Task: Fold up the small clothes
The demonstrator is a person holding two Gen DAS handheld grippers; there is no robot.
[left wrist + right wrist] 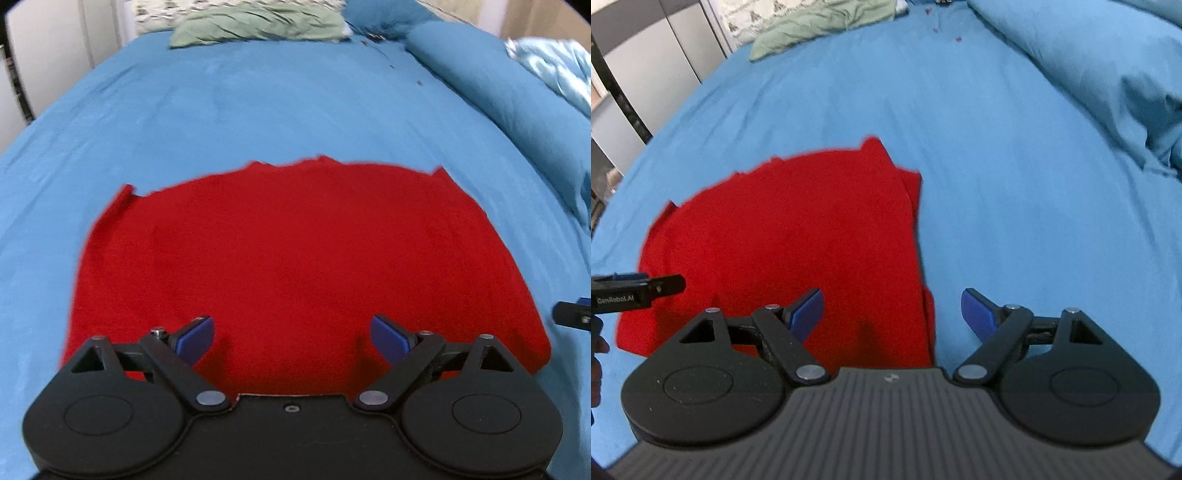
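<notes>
**Both claws wide open over a red garment on the bed**

Left claw [291, 338] hangs low over the near edge of the red garment [295, 266], fingers spread far apart with nothing between them. Its blue pads [195, 341] sit above the red cloth, though I can't tell if they touch it. Right claw [892, 314] is spread just as wide and empty, straddling the garment's right edge: one pad over red cloth, the other over bare blue bedsheet [1015, 184].

The garment lies flat on the bedsheet [258, 110], roughly centered in the left view. Its nearest hem is hidden behind the claw bodies in both views, and the edges are a bit blurry, so I can't say what kind of clothing it is.

The right view shows a folded-over strip along the garment's [783, 236] right side, which the left one doesn't really reveal. It also catches the left claw [646, 288] side-on at the left edge. In the left view only a sliver of the right claw [574, 314] pokes in. A green cloth [258, 24] sits at the far end of the bed, and a rumpled blue duvet [1108, 74] lies along the right.
</notes>
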